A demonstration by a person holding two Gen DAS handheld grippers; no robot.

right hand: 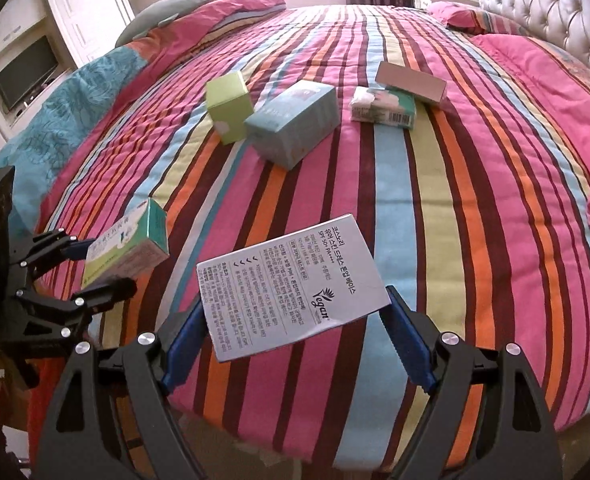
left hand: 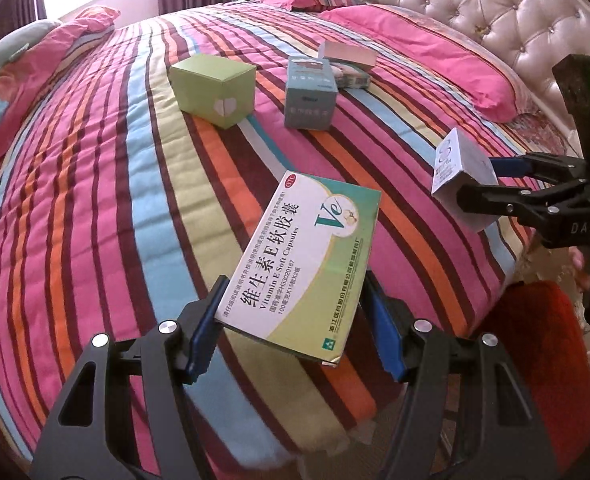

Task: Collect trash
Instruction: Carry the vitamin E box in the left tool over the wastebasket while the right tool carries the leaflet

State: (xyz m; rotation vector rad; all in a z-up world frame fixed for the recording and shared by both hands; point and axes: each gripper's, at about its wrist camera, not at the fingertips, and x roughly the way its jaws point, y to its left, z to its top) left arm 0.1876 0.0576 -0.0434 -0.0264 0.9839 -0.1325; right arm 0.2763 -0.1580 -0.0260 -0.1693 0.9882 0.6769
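Left claw (left hand: 291,324): blue pads clamped on vitamin E box (left hand: 307,256), box lifted clear above striped bedspread (left hand: 95,200). Right claw (right hand: 295,328): pinching silver box (right hand: 291,284) by its side edges, also off bed. Remaining on bedspread, mid-bed: green box (right hand: 229,106) touching teal box (right hand: 295,122); tissue pack (right hand: 385,108) just beside, flat silver carton (right hand: 411,80) leaning on it.
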